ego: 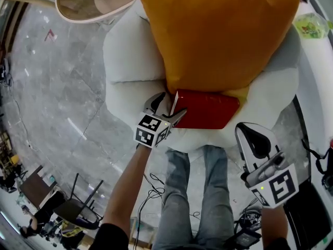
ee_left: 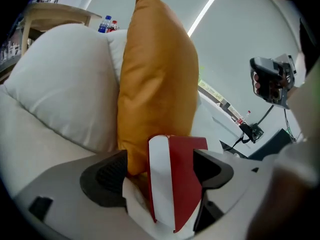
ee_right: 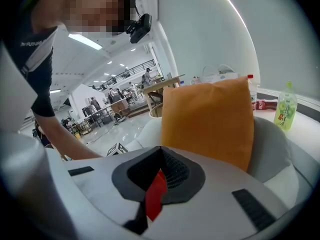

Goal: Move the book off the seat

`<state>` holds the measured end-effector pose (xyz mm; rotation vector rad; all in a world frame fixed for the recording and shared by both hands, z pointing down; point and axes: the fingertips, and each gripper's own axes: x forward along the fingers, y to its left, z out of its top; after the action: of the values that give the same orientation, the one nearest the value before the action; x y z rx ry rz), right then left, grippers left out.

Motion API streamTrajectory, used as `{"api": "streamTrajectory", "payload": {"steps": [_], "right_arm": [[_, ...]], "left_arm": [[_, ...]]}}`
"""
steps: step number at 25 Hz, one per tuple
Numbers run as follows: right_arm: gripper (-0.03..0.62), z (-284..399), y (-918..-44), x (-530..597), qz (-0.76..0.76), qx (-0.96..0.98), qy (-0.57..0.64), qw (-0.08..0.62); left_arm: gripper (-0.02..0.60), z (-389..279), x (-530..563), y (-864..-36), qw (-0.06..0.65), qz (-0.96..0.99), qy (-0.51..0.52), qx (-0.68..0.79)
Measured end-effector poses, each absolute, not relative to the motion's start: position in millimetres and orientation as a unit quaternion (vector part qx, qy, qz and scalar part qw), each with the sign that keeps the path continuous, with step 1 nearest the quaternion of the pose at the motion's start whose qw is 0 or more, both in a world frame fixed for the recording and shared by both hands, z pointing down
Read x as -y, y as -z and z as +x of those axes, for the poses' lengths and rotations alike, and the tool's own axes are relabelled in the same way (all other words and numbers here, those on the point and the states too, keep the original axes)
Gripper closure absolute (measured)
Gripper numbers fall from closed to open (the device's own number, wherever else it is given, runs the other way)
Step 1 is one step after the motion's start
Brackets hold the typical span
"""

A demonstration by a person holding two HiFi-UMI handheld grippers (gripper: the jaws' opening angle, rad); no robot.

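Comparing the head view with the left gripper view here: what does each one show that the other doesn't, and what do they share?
Head view only: the person's legs and the grey floor. Left gripper view only: the white page edge of the book, and two bottles behind the armchair. Both: the red book between the open left gripper's jaws, by the orange cushion.

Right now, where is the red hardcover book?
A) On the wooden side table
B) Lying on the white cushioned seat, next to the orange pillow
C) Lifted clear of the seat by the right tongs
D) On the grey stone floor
B: the red hardcover book lies flat on the white cushioned seat, right at the lower edge of the orange pillow, while the left tongs stand open around its end.
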<state>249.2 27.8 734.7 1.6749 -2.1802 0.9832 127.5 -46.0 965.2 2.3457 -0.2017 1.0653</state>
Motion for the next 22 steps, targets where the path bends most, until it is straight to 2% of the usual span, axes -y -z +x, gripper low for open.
{"api": "streamTrajectory", "payload": {"steps": [7, 15, 19, 22], "right_arm": [[0.583, 252.4, -754.4, -45.4, 0.573, 0.732, -0.353, 0.107], [0.583, 259.4, -749.9, -50.9, 0.572, 0.733, -0.354, 0.105], [0.583, 265.2, -736.8, -50.5, 0.578, 0.732, -0.345, 0.1], [0.583, 271.7, -717.6, -52.5, 0.585, 0.732, -0.336, 0.095]], "left_arm": [[0.179, 144.2, 25.0, -996.4, 0.27, 0.855, -0.442, 0.01], [0.181, 152.7, 9.1, -1006.8, 0.306, 0.826, -0.471, -0.05], [0.204, 161.3, 0.8, -976.2, 0.332, 0.83, -0.444, -0.06], [0.209, 166.4, -27.1, -938.8, 0.326, 0.839, -0.428, -0.081]]}}
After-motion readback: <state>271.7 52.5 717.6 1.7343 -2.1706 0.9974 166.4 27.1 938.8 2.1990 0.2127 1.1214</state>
